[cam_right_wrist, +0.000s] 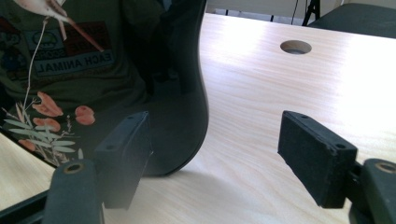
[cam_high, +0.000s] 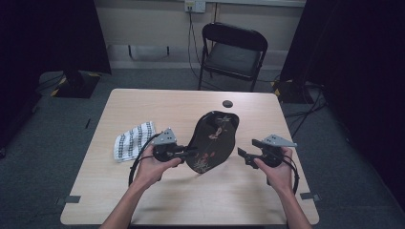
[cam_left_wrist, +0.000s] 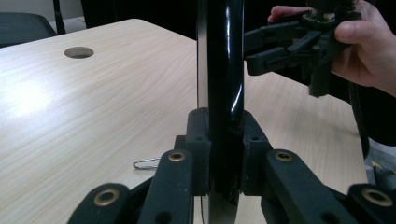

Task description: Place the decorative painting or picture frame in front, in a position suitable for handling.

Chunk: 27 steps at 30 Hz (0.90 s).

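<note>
High view: left gripper [cam_high: 191, 152] is pinching the black lacquer tray [cam_high: 212, 140] by its rim, holding it on edge at centre frame; right gripper [cam_high: 244, 156] is waiting spread, lower right. Tray looks stiff, glossy, slippery; gripping the rim seems safest

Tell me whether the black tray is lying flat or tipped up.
Tipped up: the black tray stands on its edge on the table, its rim clamped in the left tool.

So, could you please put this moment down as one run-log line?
left claw: shut on black tray edge, tray upright | right claw: open, beside tray | striped cloth: on table, left
</note>
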### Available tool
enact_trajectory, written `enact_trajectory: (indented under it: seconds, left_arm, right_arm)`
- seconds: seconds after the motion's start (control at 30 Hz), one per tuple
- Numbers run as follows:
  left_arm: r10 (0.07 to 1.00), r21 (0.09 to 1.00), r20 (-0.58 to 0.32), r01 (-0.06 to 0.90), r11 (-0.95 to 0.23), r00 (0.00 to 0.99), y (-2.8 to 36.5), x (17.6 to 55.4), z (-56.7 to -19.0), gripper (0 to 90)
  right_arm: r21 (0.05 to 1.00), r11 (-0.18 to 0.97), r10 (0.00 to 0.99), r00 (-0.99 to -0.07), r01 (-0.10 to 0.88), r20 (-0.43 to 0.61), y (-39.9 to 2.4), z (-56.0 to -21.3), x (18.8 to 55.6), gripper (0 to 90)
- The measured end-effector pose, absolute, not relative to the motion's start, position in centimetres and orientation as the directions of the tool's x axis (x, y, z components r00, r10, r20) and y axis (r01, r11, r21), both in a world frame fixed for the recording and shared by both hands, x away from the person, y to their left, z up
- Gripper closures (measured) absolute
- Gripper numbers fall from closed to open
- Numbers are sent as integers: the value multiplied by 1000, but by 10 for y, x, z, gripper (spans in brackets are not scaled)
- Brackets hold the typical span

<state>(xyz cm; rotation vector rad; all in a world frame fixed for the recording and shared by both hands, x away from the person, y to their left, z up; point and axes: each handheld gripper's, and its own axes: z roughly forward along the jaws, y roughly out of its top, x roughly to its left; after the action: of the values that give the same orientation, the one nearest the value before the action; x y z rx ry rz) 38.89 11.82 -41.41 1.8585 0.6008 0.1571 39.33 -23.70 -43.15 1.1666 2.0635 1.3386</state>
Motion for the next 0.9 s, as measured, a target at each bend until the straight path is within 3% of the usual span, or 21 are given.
enact_trajectory:
  seconds: [0.47, 0.57, 0.8, 0.87, 0.9]
  left_arm:
    - [471, 916, -141, 295, -271, 871, 135, 381, -406, 763]
    - [507, 927, -108, 271, -259, 855, 138, 378, -397, 685]
    - [501, 918, -82, 261, -298, 862, 135, 372, -402, 595]
    - [507, 906, -80, 274, -322, 858, 135, 372, -406, 665]
    - [512, 904, -67, 269, -332, 857, 135, 372, -407, 655]
  right_arm:
    - [899, 199, 784, -613, 389, 92, -223, -420, 397, 261]
    - [899, 206, 767, -634, 386, 96, -218, -416, 402, 265]
    - [896, 241, 720, -688, 373, 93, -201, -418, 412, 273]
    - [897, 241, 707, -700, 371, 100, -198, -420, 414, 306]
    - [896, 249, 704, -704, 368, 93, -196, -421, 416, 310]
